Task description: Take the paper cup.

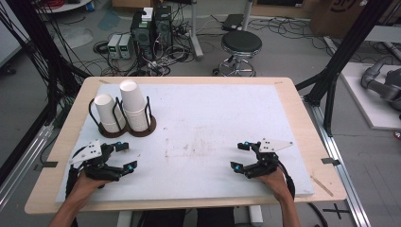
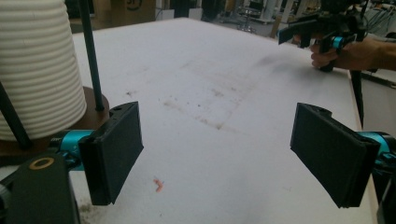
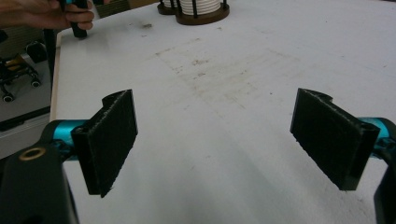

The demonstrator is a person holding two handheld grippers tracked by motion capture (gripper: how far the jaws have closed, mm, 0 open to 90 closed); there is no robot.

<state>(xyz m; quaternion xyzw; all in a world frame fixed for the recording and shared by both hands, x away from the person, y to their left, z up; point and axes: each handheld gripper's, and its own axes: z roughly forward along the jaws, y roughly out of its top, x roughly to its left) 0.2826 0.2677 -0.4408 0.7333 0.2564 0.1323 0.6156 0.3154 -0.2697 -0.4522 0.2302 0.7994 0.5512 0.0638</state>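
Two stacks of upside-down white ribbed paper cups (image 1: 127, 106) stand in a dark round holder (image 1: 150, 126) with black wire posts at the back left of the white mat. My left gripper (image 1: 126, 155) rests near the front left of the mat, just in front of the holder, open with nothing between its jaws (image 2: 217, 154). One cup stack (image 2: 37, 70) rises close on the left of the left gripper view. My right gripper (image 1: 239, 156) lies at the front right, open and empty (image 3: 215, 144). The holder (image 3: 201, 14) shows far off in the right gripper view.
The white mat (image 1: 208, 123) covers a wooden table (image 1: 307, 142) and bears faint brown stains at its middle. Beyond the far edge stand a black stool (image 1: 241, 45) and computer boxes (image 1: 151, 28) with cables. Black frame posts (image 1: 338, 61) rise at both sides.
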